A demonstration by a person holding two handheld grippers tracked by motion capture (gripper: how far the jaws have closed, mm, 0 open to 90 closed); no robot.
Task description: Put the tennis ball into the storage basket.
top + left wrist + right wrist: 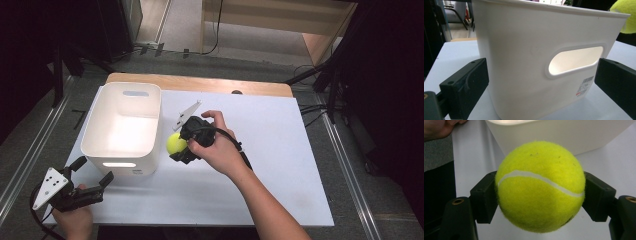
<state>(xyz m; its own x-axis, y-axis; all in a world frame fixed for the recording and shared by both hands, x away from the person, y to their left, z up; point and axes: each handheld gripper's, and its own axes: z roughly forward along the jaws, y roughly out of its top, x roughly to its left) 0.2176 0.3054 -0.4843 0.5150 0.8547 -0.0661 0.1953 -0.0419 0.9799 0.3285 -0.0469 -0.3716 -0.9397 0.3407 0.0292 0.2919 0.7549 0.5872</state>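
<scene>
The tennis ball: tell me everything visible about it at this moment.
The tennis ball is bright yellow-green and fuzzy, with a white curved seam across its face and a few small dark specks. It looks whole and round. The right gripper is shut on it, one black finger pressing each side. It sits just right of the white plastic bin, over the white table.

A wooden table (200, 82) carries a white board (280, 165) that covers nearly all of it, leaving a strip of wood bare at twelve o'clock. A white bin (122, 127) stands on the board toward nine o'clock.
</scene>
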